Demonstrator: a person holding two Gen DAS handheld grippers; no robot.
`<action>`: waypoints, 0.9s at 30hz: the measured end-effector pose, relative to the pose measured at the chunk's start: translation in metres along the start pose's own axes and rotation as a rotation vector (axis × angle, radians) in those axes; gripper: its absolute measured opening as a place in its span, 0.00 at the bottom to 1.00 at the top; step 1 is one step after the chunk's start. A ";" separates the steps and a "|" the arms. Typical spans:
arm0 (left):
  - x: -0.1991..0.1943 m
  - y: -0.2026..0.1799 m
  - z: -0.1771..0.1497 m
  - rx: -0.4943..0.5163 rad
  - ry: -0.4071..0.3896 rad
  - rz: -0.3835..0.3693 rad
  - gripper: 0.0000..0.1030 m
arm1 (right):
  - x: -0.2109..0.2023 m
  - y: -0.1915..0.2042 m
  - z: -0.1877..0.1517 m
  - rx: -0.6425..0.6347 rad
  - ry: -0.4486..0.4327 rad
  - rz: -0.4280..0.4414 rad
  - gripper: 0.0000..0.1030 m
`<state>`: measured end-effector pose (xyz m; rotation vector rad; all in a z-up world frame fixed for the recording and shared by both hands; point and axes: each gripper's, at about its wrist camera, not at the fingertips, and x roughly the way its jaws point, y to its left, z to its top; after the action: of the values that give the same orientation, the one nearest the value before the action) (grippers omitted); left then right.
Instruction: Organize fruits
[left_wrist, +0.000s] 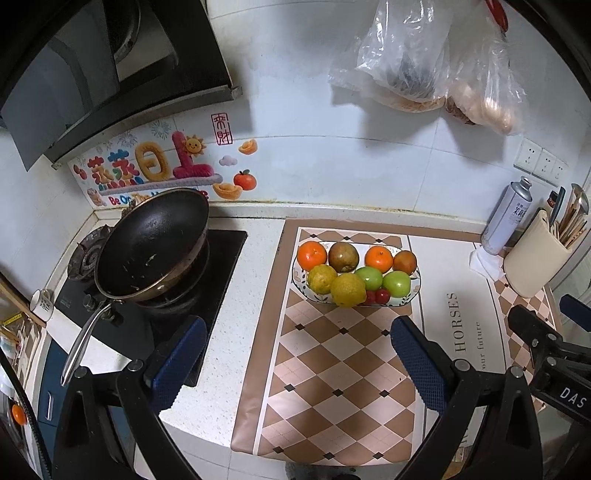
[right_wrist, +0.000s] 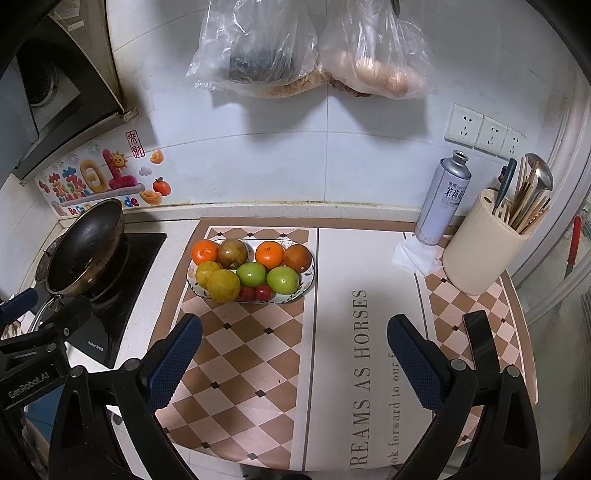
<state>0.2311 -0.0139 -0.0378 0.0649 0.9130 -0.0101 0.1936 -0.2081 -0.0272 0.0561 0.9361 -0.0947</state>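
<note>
A white patterned plate (left_wrist: 413, 297) (right_wrist: 308, 282) sits on the checkered mat and holds several fruits: two oranges (left_wrist: 312, 255) (right_wrist: 205, 252), two brownish fruits (left_wrist: 343, 256) (right_wrist: 232, 253), two yellow citrus (left_wrist: 348, 289) (right_wrist: 223, 285), two green apples (left_wrist: 396, 283) (right_wrist: 282, 279) and small red fruits (left_wrist: 376, 296) (right_wrist: 255, 292). My left gripper (left_wrist: 295, 354) is open and empty, in front of the plate. My right gripper (right_wrist: 293, 350) is open and empty, in front and to the right of the plate.
A black pan (left_wrist: 151, 245) (right_wrist: 86, 247) sits on the stove at the left. A spray can (left_wrist: 508, 218) (right_wrist: 445, 199) and a cream utensil holder (left_wrist: 533, 254) (right_wrist: 484, 247) stand at the back right. Plastic bags (right_wrist: 314, 48) hang on the wall.
</note>
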 end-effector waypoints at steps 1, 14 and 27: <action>-0.003 -0.001 -0.001 0.001 -0.008 0.002 0.99 | -0.001 0.001 -0.001 -0.001 0.000 0.000 0.99; -0.014 0.000 -0.007 -0.002 -0.038 -0.008 0.99 | -0.008 0.000 -0.005 -0.002 -0.008 0.002 0.99; -0.016 -0.004 -0.012 0.005 -0.031 -0.020 0.99 | -0.010 -0.001 -0.008 0.001 -0.009 0.001 0.99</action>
<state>0.2122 -0.0173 -0.0329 0.0599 0.8831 -0.0318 0.1812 -0.2073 -0.0237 0.0569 0.9267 -0.0944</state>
